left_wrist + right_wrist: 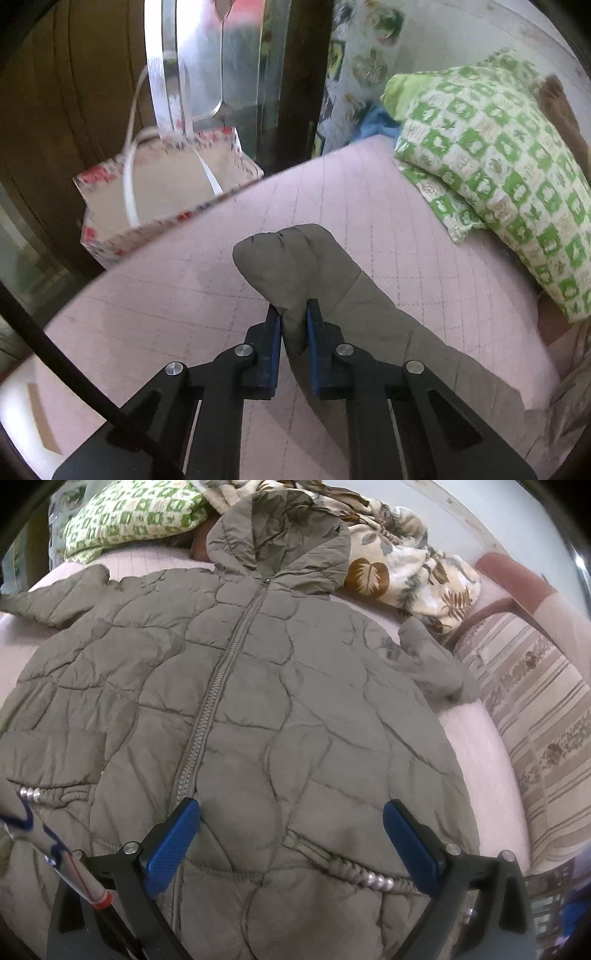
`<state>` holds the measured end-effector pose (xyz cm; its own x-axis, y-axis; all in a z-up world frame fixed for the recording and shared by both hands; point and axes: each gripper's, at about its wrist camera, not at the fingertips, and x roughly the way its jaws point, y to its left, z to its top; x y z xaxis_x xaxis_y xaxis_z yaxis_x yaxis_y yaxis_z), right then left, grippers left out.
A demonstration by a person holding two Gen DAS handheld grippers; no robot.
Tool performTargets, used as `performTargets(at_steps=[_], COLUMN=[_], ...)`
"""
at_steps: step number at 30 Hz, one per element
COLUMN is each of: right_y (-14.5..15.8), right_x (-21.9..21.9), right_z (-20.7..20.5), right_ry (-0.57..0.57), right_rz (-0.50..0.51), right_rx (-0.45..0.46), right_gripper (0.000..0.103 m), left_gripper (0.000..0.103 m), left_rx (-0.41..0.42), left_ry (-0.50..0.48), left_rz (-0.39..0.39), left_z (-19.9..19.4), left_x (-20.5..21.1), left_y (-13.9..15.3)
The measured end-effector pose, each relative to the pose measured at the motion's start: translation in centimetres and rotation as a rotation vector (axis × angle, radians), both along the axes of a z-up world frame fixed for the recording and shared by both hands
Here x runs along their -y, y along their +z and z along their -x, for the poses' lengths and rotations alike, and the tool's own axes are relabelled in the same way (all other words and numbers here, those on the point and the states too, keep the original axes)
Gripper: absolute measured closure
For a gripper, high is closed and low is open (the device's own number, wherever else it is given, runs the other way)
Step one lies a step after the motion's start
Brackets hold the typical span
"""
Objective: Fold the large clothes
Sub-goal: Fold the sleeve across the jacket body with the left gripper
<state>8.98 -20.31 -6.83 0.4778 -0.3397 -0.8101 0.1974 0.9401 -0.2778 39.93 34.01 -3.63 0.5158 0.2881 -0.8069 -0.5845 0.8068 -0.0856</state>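
**One quilted jacket on a pink bed, sleeve end pinched**

Item 1: hooded quilted jacket [258, 709], olive-grey, one piece. It lies front up and zipped on the pink quilted bed cover [476, 746], hood toward the pillows, both sleeves out to the sides. Two beaded drawcord runs show at the waist. No brand tag or label is readable on it.

Item 2: left gripper [294, 314], blue pads pressed onto the jacket's sleeve cuff [291, 258], which bulges out beyond the fingertips; the sleeve trails back to the right over the bed cover.

Item 3: right gripper [291, 812], jaws spread wide above the jacket's lower front, nothing between the blue pads.

Item 4: green-and-white patterned pillows [498, 162], two, stacked at the head of the bed.

Item 5: paper carrier bag [162, 192], one, white handles, red-and-blue print along its rim; the print is too blurred to read.

Item 6: leaf-print cloth [399, 554], one, bunched beside the hood.

Item 7: striped bedding [535, 709], one, along the bed's right edge.
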Motion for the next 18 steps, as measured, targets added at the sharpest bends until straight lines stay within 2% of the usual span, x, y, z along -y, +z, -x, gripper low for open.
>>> performTargets(at_steps=[2,4,7,10,13,18], right_y=[0.6,1.2,2.0,2.4,2.7,3.2], right_x=[0.6,1.0,1.7,2.9,4.5,8.1], right_z=[0.5,1.1,2.1,3.0,4.2,7.0], right_ry=[-0.008,-0.013,-0.022,-0.042,-0.077,-0.16], right_rz=[-0.035,-0.057,-0.076,-0.117,-0.16,-0.23], right_rx=[0.017,0.044,0.083,0.109,0.132,0.174], right_gripper=[0.002,0.002,0.002,0.002,0.002,0.002], left_gripper=[0.092,0.092,0.092,0.093,0.093,0.093], left_rx=[0.014,0.044,0.088,0.116,0.109,0.063], left_ry=[-0.032,-0.081,-0.185,-0.302,-0.425,-0.59], left_rz=[-0.064,-0.077,-0.056,0.016,0.097,0.136], left_z=[1.0,2.0,2.9,4.3,5.3,7.2], left_x=[2.0,4.1,8.5,13.7,20.0,31.1], left_y=[1.8,3.6,5.9,7.6,7.8,5.7])
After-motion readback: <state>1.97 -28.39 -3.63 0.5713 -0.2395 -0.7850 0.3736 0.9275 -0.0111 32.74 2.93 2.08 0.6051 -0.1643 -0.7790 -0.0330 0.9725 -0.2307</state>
